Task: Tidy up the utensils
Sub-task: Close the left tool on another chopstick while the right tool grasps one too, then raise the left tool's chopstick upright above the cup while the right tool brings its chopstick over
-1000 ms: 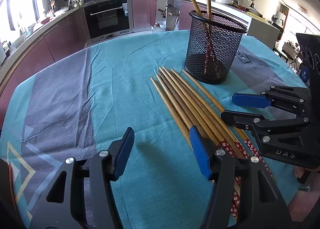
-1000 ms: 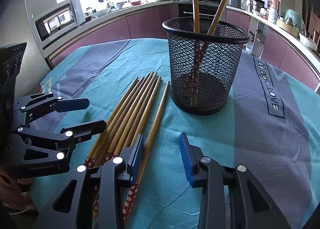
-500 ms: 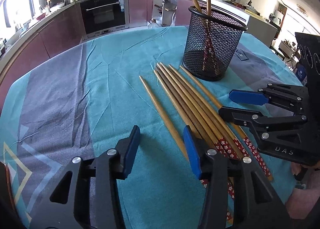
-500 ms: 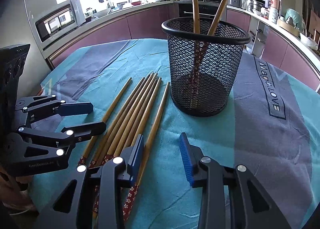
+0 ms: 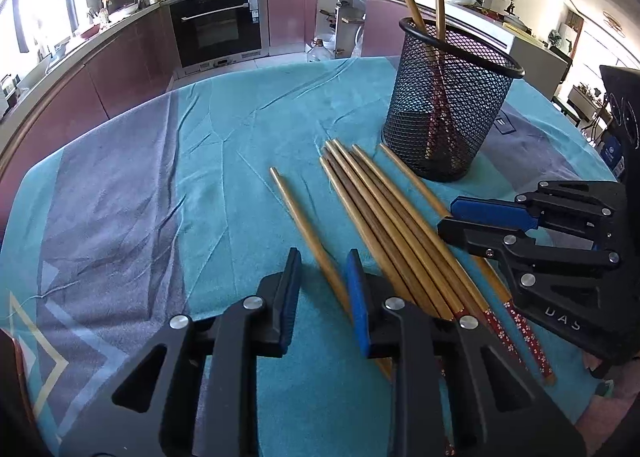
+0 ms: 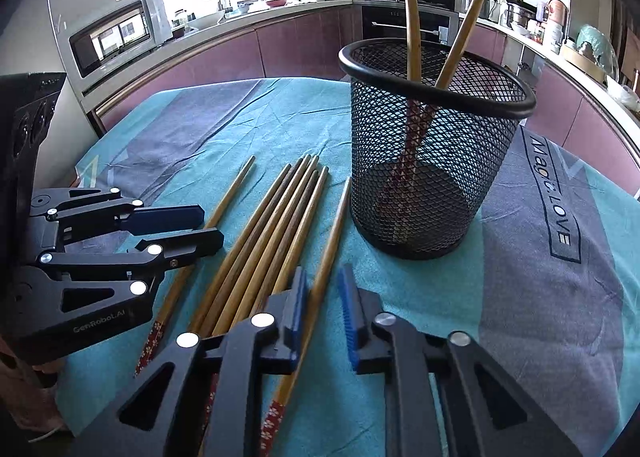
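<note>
Several wooden chopsticks (image 5: pixel 384 217) with red flowered ends lie side by side on the teal cloth; they also show in the right wrist view (image 6: pixel 272 233). One chopstick (image 5: pixel 308 237) lies apart on the left, and my left gripper (image 5: pixel 322 269) straddles it with a narrow gap. My right gripper (image 6: pixel 322 289) straddles the rightmost chopstick (image 6: pixel 332 241), jaws narrowly apart. A black mesh cup (image 5: pixel 448 109) stands behind with two chopsticks upright in it (image 6: pixel 432 161).
The teal and grey tablecloth (image 5: pixel 168 185) covers a round table. Kitchen counters, an oven (image 5: pixel 218 23) and a microwave (image 6: pixel 116 33) lie beyond the table's edge. Each gripper sees the other beside the chopsticks.
The left gripper has narrowed around the leftmost chopstick, which has been drawn away from the bundle to the left. The right gripper has narrowed around the rightmost chopstick.
</note>
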`<state>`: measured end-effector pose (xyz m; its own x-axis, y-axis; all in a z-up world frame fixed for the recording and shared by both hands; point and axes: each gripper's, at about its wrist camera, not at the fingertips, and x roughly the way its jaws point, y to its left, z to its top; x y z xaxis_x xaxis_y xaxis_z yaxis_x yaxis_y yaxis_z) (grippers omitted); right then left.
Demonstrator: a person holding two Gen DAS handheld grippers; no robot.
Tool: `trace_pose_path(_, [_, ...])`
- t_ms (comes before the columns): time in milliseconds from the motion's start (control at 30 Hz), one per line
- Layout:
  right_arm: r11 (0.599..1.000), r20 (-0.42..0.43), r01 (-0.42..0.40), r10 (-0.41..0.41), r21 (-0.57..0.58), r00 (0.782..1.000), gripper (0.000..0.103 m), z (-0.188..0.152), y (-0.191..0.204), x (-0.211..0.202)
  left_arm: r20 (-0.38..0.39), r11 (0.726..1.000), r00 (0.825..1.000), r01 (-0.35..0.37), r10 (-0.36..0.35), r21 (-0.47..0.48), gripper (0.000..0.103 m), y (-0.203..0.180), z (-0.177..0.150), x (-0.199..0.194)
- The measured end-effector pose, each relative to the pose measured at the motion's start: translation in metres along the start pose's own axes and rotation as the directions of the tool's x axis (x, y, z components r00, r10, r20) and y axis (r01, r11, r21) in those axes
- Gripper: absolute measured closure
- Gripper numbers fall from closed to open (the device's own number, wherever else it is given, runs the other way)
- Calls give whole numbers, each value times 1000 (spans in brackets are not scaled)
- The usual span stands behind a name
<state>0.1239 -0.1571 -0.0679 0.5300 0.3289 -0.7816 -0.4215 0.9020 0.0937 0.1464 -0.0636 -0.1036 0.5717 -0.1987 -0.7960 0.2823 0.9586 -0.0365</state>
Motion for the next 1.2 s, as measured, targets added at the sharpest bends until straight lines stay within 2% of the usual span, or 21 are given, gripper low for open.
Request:
trace_pose_path(100, [1000, 0, -9, 9, 16, 1000, 97, 0, -3, -1, -3, 1000, 1000, 4, -4, -27, 91, 3, 1, 0])
trace_pose_path(367, [999, 3, -21, 21, 34, 1000, 97, -1, -8, -2, -5, 999, 1000, 9, -10, -53, 91, 8, 3, 2])
trace_pose_path(500, [998, 25, -40, 39, 41, 999, 97, -1, -12, -11, -4, 997, 1000, 11, -11, -75, 96, 12, 2, 1])
trace_pose_path(633, [996, 62, -80, 77, 42, 995, 98, -1, -15, -25, 3, 996, 1000, 16, -16, -84, 96, 15, 1, -3])
trace_pose_path(833, [991, 112, -123, 117, 52, 987, 98, 0, -18, -45, 54, 997, 998, 25, -21, -76, 96, 16, 4, -23])
trace_pose_path(1033, [986, 172, -152, 139, 67, 975, 98, 3, -24, -68, 109, 994, 991, 83, -74, -75, 96, 15, 12, -47])
trace_pose_path(1200, [983, 243, -167, 146, 70, 959, 98, 10, -30, -91, 162, 984, 975, 164, -150, -75, 96, 19, 21, -72])
